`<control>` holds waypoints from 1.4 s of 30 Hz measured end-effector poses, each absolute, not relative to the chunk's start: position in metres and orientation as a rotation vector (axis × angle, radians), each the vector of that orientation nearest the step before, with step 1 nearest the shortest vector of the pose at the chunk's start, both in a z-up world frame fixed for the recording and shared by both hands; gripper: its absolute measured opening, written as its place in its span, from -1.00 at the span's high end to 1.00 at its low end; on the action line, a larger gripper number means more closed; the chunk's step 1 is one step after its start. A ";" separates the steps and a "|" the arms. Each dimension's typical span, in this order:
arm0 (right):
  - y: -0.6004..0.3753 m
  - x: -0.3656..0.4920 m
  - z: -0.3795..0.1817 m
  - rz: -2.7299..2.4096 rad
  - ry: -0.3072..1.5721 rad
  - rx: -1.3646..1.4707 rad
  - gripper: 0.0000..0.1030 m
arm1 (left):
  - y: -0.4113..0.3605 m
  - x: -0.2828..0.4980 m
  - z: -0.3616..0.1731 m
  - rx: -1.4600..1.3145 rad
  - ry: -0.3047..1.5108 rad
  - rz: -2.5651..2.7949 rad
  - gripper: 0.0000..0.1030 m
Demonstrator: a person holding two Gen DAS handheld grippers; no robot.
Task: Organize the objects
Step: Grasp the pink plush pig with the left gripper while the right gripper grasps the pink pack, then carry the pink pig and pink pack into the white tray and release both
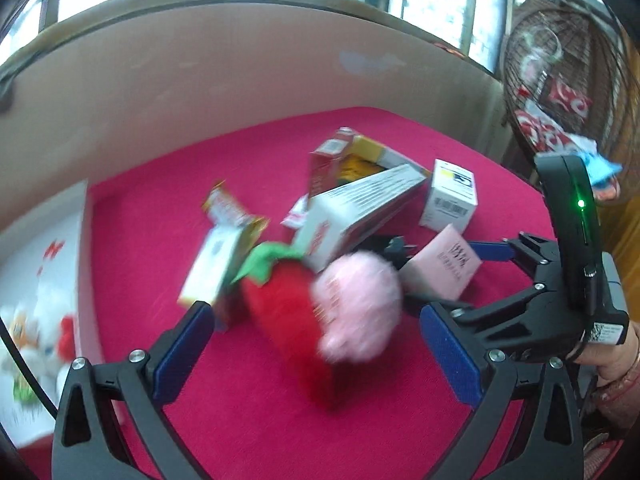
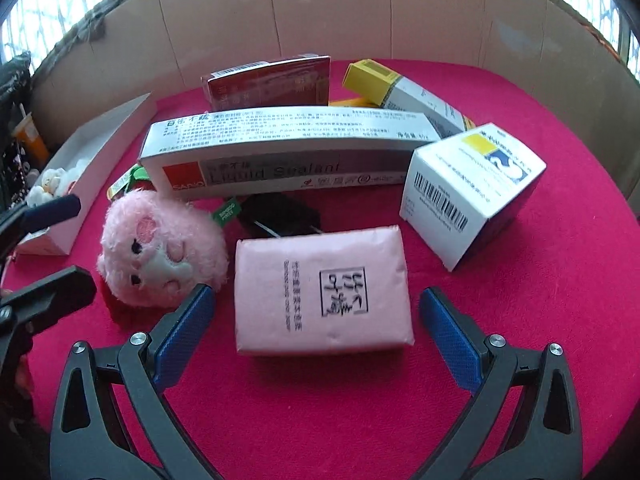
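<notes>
Smearing with motion blur across the left wrist view: red strawberry plush (image 1: 288, 312), pink plush head (image 1: 356, 308), print on the small boxes (image 1: 224, 248) unreadable. Hiding behind the long sealant box (image 2: 280, 152) in the right wrist view: most of a black object (image 2: 280, 212).

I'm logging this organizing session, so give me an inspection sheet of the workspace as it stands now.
Surface: red cloth, crowded toward the back.
Job's things: pink packet lying flat; pink plush beside it, on a red strawberry plush; long sealant box; white barcode box; red box; yellow-ended box.
Clutter: black item behind the packet, unclear.
Grippers: left gripper open around the plushes; right gripper open, packet between its fingers.
Cables: nothing seen.
Surroundings: white tray with small toys; cardboard wall; windows behind.
</notes>
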State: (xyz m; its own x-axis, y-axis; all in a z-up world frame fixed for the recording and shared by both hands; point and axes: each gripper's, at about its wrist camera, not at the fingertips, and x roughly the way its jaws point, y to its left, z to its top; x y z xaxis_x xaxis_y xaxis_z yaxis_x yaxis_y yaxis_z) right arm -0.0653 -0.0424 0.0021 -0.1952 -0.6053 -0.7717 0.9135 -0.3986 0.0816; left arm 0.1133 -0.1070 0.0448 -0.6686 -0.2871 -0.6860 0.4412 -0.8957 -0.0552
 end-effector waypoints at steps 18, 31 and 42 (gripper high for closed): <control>-0.005 -0.086 0.003 -1.817 0.330 0.946 -0.47 | -0.080 0.078 0.027 1.128 -0.034 -2.540 -0.39; 0.002 -0.090 0.001 -1.814 0.255 0.942 -0.44 | -0.070 0.101 0.033 1.013 0.056 -2.579 0.16; 0.019 -0.076 0.027 -1.862 0.213 0.863 -0.43 | -0.075 0.153 0.079 0.755 0.211 -2.623 0.16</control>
